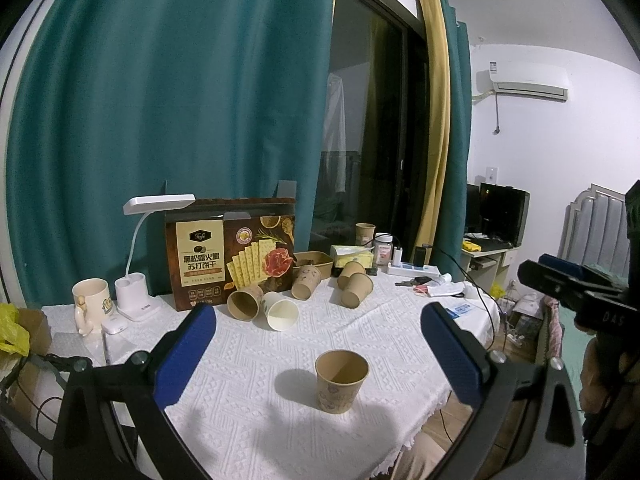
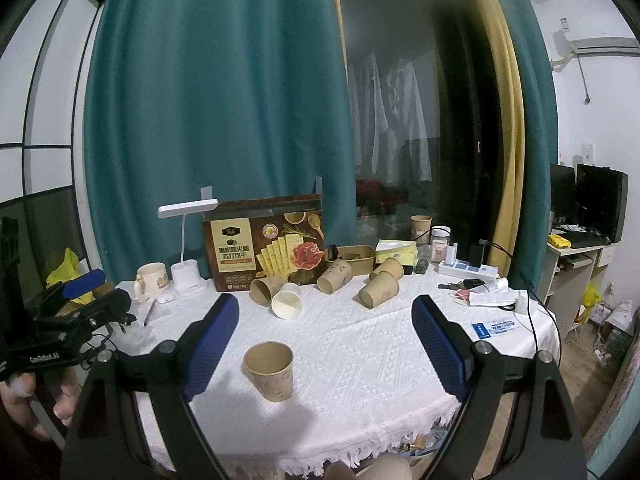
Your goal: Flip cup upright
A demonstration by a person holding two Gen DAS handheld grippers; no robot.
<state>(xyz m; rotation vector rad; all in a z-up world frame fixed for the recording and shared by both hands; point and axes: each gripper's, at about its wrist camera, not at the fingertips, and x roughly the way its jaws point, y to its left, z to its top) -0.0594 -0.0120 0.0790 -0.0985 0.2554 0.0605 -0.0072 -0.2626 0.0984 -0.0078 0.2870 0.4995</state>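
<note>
Already upright on the worktop (image 1: 248, 360), one brown cup (image 1: 341, 381) stands between the spread, empty left gripper (image 1: 318, 354) and right gripper (image 2: 324, 346), while five tipped cups (image 1: 244, 302) remain behind.

**Upright cup near the table's front edge**

A brown paper cup (image 2: 269, 371) stands upright on the white tablecloth (image 2: 360, 352), mouth up. The right gripper (image 2: 325, 344) is spread wide, its blue pads (image 2: 212, 344) apart and empty; the cup sits just inside the left-hand pad. Behind the cup, several paper cups lie on their sides, among them a white-lined one (image 2: 286, 301). Behind those stands a cracker box (image 2: 264, 254). Left of the cup, the left gripper (image 2: 80, 296) is held by a hand (image 2: 36, 404).
</note>
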